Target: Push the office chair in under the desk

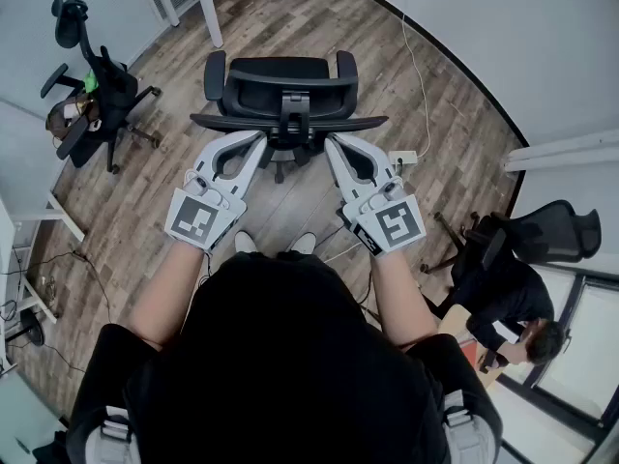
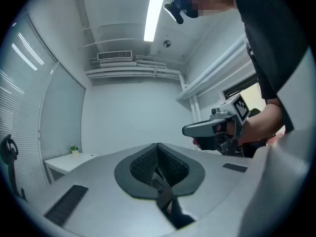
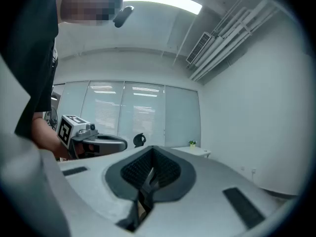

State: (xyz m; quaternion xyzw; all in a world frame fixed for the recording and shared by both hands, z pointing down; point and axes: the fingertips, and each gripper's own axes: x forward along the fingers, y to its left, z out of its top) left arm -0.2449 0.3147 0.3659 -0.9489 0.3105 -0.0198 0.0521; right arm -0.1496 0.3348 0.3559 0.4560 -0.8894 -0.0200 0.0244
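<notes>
Head view: chair (image 1: 280,80) stands short of the desk (image 1: 206,3) (white, at top). Left gripper (image 1: 257,139) and right gripper (image 1: 331,141), both clenched empty, sit level behind its backrest (image 1: 232,124), likely poised as pushers.

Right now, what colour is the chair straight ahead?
The office chair is black, clearest in the head view.

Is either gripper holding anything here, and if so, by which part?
Nothing is held. The left gripper and the right gripper are both shut and empty, close to the back of the office chair.
</notes>
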